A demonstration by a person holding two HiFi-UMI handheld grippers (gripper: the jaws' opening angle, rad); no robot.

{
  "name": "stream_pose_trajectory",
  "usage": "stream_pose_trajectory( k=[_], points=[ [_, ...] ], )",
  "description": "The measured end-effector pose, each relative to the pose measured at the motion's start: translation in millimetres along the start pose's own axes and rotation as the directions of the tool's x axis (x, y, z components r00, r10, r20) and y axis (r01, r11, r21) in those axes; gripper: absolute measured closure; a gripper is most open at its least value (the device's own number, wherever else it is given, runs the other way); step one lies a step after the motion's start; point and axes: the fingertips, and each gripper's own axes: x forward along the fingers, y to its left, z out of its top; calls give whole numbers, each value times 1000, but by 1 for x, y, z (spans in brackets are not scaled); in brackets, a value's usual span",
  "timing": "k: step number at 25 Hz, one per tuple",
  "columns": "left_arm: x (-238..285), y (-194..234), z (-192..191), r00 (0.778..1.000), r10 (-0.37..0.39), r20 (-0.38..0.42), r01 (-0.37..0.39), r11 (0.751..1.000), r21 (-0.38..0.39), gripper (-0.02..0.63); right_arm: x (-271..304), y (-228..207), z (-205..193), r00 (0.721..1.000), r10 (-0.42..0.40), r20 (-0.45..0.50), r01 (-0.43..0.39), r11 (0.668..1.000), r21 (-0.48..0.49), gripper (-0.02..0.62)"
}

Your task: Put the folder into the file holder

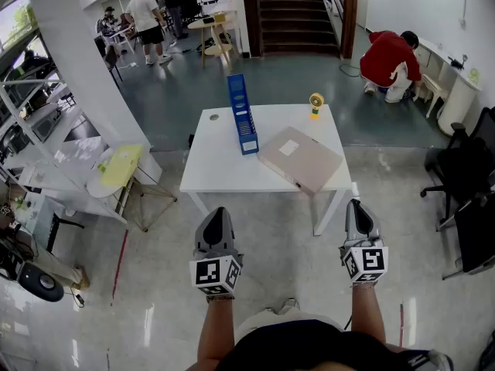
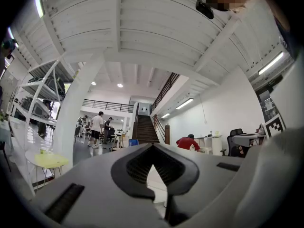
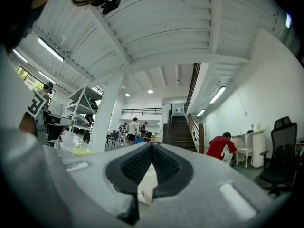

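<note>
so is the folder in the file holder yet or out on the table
Out. The folder lies flat on the white table, just right of the upright blue file holder.

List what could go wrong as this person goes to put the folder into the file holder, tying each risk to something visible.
1. The folder lies flat with a corner at the table's front edge. Prying at it with the right gripper, now shut, might push it off.
2. The file holder stands tall and narrow, so sliding the folder in could tip it.
3. The small yellow fan stands just behind the folder, and lifting may knock it.
</note>
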Motion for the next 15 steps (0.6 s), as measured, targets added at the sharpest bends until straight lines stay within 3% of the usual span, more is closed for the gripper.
stream_pose_trajectory(
  k=[15],
  points=[
    [14,-12,-6,1000,-19,4,19,1000,4,609,11,-14,-5,1000,-1,-4,1,1000,-3,594]
  ],
)
